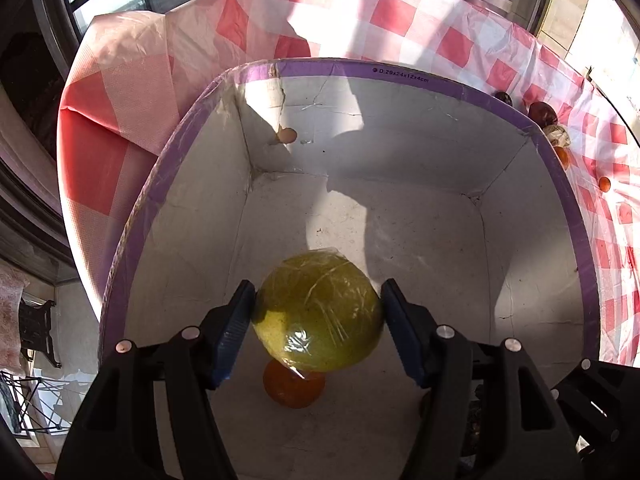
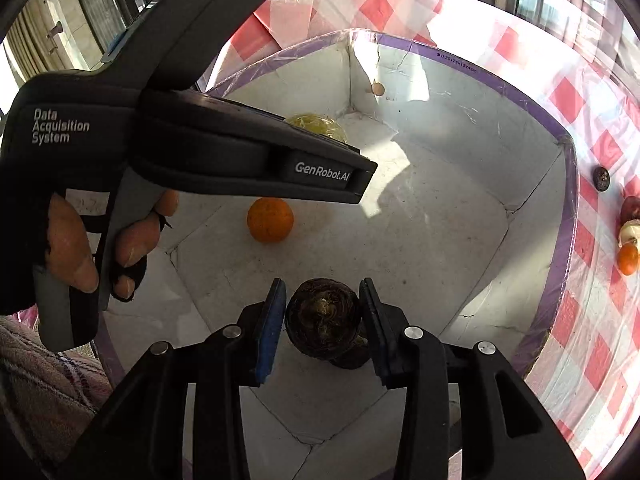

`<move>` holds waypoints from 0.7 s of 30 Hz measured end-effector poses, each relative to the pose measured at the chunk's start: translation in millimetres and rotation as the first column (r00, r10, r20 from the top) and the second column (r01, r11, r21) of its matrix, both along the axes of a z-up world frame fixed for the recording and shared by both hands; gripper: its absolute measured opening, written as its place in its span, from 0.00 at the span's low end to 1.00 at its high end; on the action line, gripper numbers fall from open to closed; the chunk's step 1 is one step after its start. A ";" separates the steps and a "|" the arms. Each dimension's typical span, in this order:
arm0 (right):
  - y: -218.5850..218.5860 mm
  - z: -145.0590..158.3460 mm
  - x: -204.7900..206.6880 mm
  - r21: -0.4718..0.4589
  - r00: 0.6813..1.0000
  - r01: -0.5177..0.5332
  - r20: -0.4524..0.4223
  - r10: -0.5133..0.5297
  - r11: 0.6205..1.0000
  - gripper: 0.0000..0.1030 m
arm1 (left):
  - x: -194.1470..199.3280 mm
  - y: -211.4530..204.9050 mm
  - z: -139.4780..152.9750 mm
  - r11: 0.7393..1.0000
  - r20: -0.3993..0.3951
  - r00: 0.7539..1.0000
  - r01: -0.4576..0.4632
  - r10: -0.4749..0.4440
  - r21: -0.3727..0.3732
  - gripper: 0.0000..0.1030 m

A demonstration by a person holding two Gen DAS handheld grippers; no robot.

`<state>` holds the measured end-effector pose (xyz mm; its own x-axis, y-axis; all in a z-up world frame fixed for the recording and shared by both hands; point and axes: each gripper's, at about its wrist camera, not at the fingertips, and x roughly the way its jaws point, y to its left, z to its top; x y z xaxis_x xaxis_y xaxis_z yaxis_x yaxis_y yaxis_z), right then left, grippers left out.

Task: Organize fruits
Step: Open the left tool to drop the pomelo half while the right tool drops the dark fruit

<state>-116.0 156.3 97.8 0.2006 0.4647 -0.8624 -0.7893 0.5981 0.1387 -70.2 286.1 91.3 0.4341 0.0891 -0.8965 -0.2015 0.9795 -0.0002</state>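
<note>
**Two fruits over the box, both pinched**

While the left wrist camera is looking down into the white cardboard box (image 1: 400, 128), I am seeing the left gripper (image 1: 318, 316) with its blue fingers (image 1: 236, 328) pinching a yellow-green round fruit (image 1: 318, 316) wrapped in glossy, crinkled film. That fruit is hiding most of the orange (image 1: 294, 392) lying on the box floor beneath it.

From the right wrist view the left gripper's black body is crossing the frame and covering all but the top of the wrapped fruit (image 2: 316, 124), while the orange (image 2: 270, 220) is showing whole, pebbled and round. A gloved hand (image 2: 80, 248) is gripping that tool's handle.

I am holding the right gripper (image 2: 324, 324) with its fingers (image 2: 272, 328) pinching a dark, rough, brownish fruit (image 2: 324, 324); its underside is merging with shadow, so I cannot tell whether it is touching the floor.

Purple tape is edging the box rim, and a small hole is piercing the far wall. On the bench, the red-and-white checked cloth (image 2: 600, 112) is carrying several small fruits (image 2: 628, 236) beside the box; these are sitting at the frame's edge, too distorted to name.
</note>
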 end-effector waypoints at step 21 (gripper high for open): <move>-9.9 13.1 5.3 0.141 1.000 0.018 -0.006 -0.017 0.990 0.56 | -0.9 2.0 14.7 0.997 0.074 0.996 -0.045 0.041 0.061 0.81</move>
